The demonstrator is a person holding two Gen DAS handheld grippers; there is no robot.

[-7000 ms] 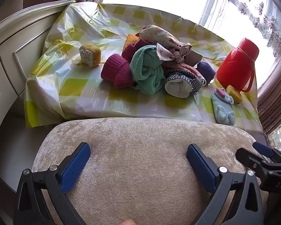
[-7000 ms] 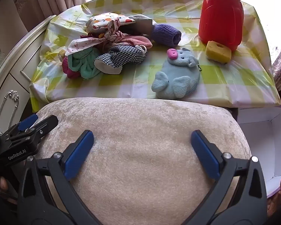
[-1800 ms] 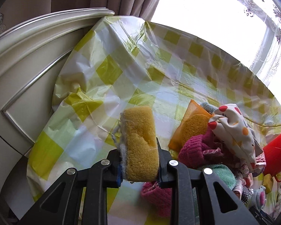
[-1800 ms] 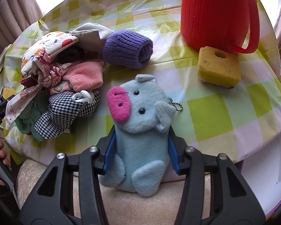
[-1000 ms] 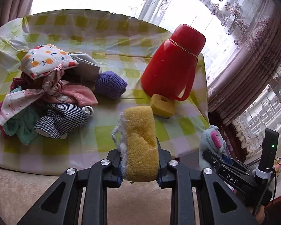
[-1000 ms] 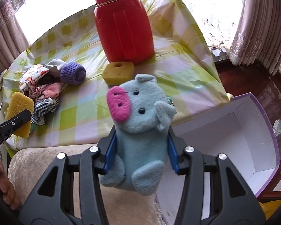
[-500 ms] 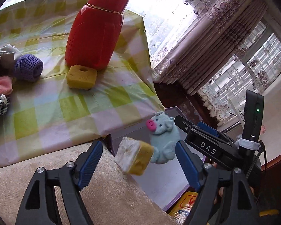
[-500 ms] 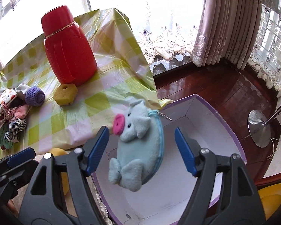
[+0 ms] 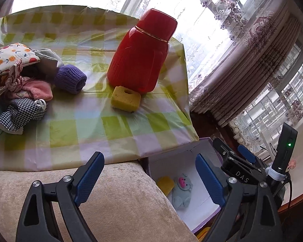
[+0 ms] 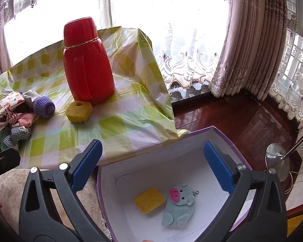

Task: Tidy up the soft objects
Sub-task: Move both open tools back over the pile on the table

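Now both grippers are hanging with jaws spread wide and empty, having just been opening: the left gripper (image 9: 149, 178) and right gripper (image 10: 151, 164) are releasing their loads. The flat yellow sponge (image 10: 149, 200) and light-blue plush pig (image 10: 178, 206), clamped a second ago, are lying side by side inside the white purple-rimmed cardboard box (image 10: 228, 139). Remaining on the checked tabletop (image 9: 70, 125) are the holed yellow sponge block (image 9: 125, 98), purple knitted roll (image 9: 70, 79) and the heap of small cloth items (image 9: 20, 84), so sorting is likely continuing there.

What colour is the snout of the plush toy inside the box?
Pink, on the light blue plush toy; the right wrist view shows it best.
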